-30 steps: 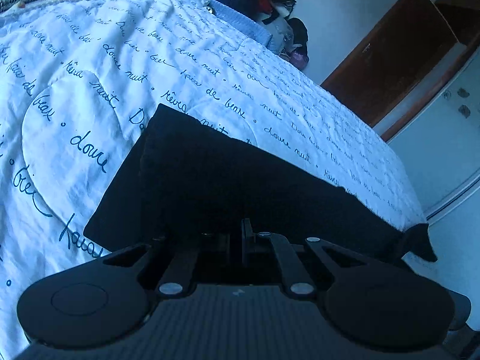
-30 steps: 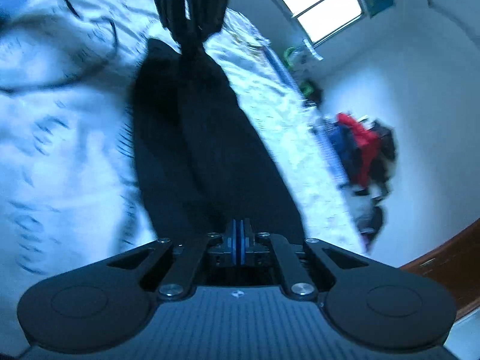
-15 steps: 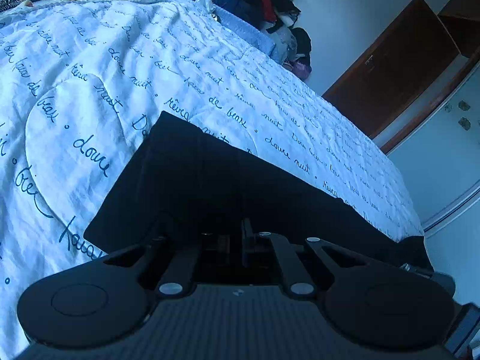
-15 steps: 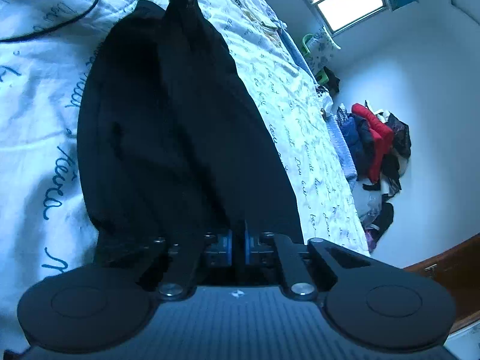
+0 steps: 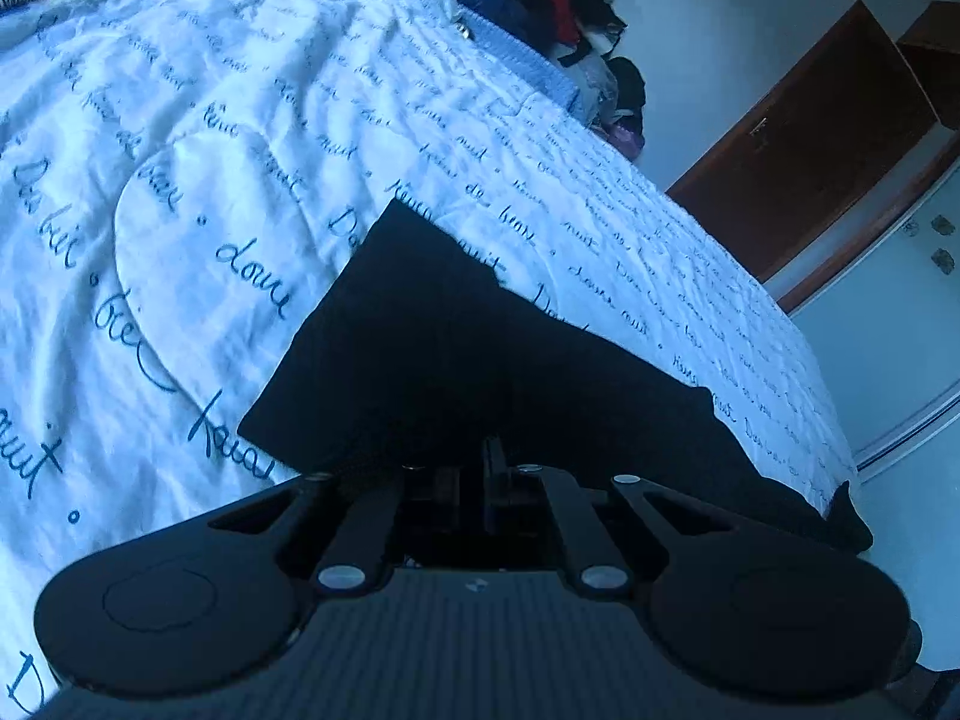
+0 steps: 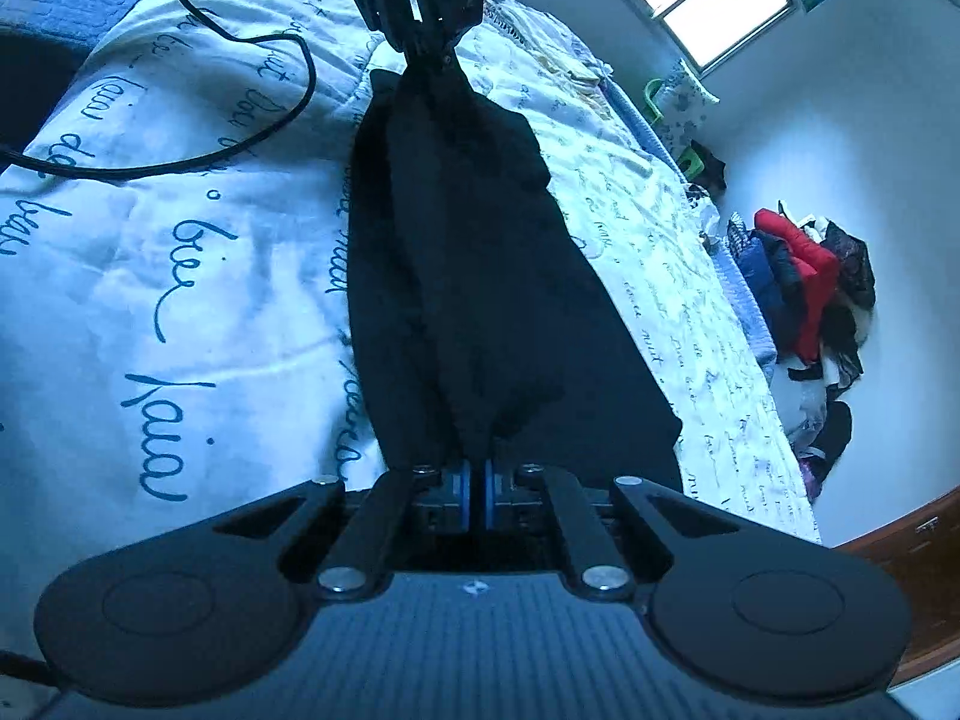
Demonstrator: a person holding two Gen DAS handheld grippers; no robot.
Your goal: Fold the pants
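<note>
The left claw (image 5: 487, 468) is clenched on the black pants (image 5: 456, 354), which spread ahead of it over the bed's script-printed duvet (image 5: 198, 192). In the right view, the right claw (image 6: 474, 495) grips the pants' (image 6: 480, 276) near end; the left claw (image 6: 429, 42) pinches the far end.

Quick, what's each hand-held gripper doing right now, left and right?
Left hand-held gripper: shut on the pants.
Right hand-held gripper: shut on the pants' other end.

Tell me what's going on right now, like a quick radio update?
Both grippers shut on the pants: right gripper at one end, left gripper at the other. Pants stretched between them over the bed. Cable lying nearby, not blocking.
</note>
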